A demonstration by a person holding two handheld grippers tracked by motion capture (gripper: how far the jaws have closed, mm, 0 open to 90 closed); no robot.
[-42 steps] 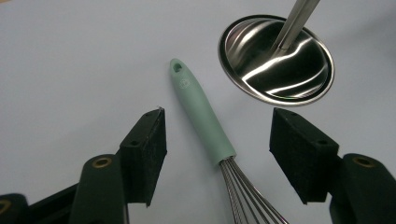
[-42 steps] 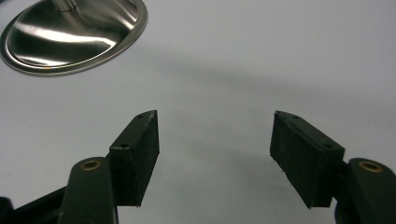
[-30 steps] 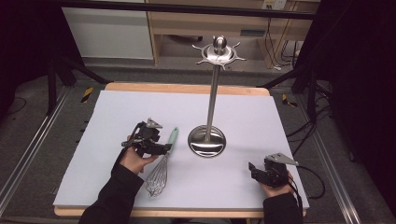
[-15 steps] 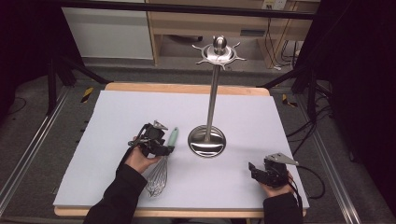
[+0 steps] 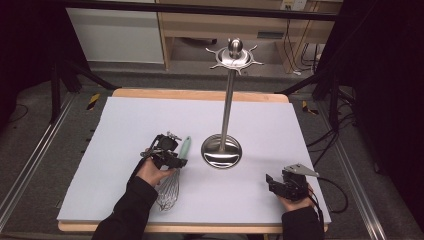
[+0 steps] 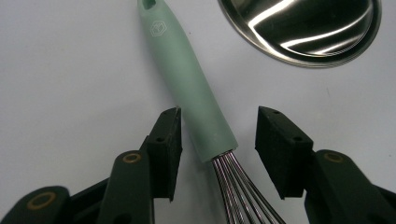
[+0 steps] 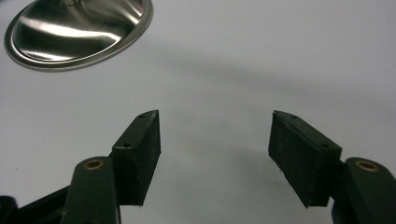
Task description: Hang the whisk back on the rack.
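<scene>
the whisk point(image 6: 201, 109) lies flat on the white mat point(image 5: 125, 125) just beside the stand's base point(image 5: 221, 151), its mint handle running lengthwise up between the left gripper's point(image 6: 218, 144) half-spread jaws, which have just been closing without yet pinching it, while the right gripper point(image 7: 215, 154) waits spread well apart.

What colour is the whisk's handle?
Pale mint green handle, with a small hexagon mark near its end; clearest in the left gripper view.

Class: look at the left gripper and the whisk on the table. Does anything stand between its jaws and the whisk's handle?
Nothing visible does. The left gripper straddles the whisk handle, its jaws just been closing; one pad is at the handle, the other still apart.
</scene>
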